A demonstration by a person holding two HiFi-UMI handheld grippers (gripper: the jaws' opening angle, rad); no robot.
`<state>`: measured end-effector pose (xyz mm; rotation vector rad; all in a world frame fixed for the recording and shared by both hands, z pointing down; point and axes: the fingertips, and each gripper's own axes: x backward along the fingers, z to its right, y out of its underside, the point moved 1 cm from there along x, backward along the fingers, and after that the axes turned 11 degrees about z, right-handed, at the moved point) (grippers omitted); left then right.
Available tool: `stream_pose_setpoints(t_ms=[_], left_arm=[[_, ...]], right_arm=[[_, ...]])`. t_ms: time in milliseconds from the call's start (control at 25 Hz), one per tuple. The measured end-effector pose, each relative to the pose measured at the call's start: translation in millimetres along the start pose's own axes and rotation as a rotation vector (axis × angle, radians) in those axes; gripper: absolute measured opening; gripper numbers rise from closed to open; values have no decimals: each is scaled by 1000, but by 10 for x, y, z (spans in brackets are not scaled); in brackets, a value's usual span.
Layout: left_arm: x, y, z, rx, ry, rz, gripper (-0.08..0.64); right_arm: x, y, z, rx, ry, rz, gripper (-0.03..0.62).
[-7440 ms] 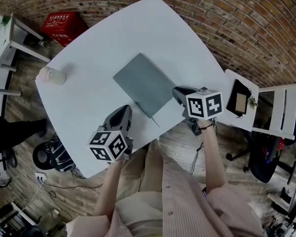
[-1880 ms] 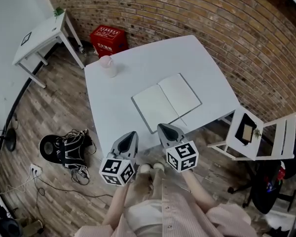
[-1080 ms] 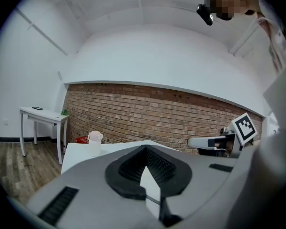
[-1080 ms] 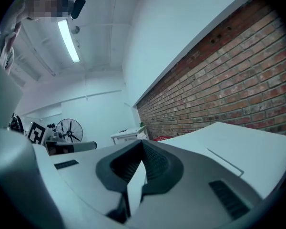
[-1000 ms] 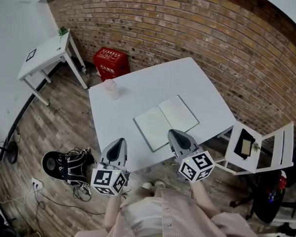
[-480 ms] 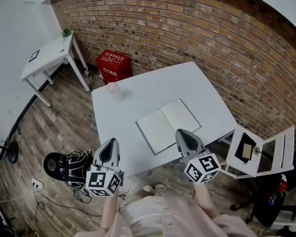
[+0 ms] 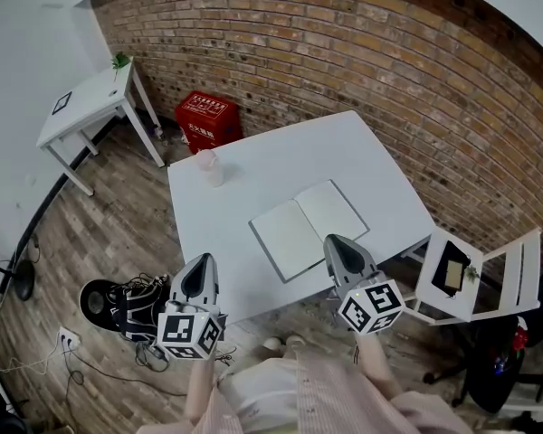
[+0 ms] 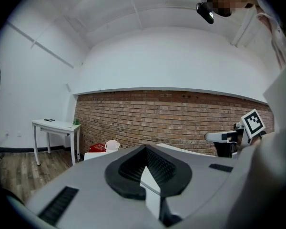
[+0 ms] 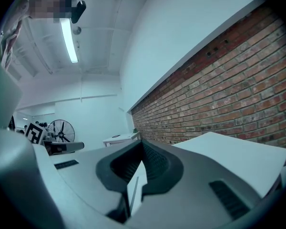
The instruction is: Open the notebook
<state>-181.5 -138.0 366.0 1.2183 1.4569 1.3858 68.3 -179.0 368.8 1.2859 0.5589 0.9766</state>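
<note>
The notebook [image 7: 308, 227] lies open and flat on the white table [image 7: 281, 165], showing two blank white pages. My left gripper [image 7: 202, 261] hovers at the table's near edge, left of the notebook and apart from it, jaws shut and empty. My right gripper [image 7: 336, 241] hangs over the near edge just below the notebook's right page, also shut on nothing. In the left gripper view the left gripper [image 8: 144, 149] has its jaws meeting at the tip. The right gripper view shows the right gripper [image 9: 142, 145] shut the same way. The notebook is hidden in both gripper views.
A pale cup [image 7: 208, 164] stands at the table's far left corner. A red crate [image 7: 208, 117] sits by the brick wall, with a small white side table [image 7: 86, 102] to the left. A white folding chair [image 7: 466, 274] stands right of the table, a dark bag [image 7: 122, 301] on the floor left.
The notebook, closed with its grey cover up in the earliest frame, now lies open. Both grippers have drawn back to the near table edge; lately the left one slid slightly leftward.
</note>
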Motion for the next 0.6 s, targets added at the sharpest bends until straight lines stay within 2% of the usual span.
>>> stream_pose_setpoints(t_ms=[600], left_arm=[[22, 87, -55, 10, -12, -23, -8]], right_arm=[[24, 102, 27, 6, 23, -17, 3]])
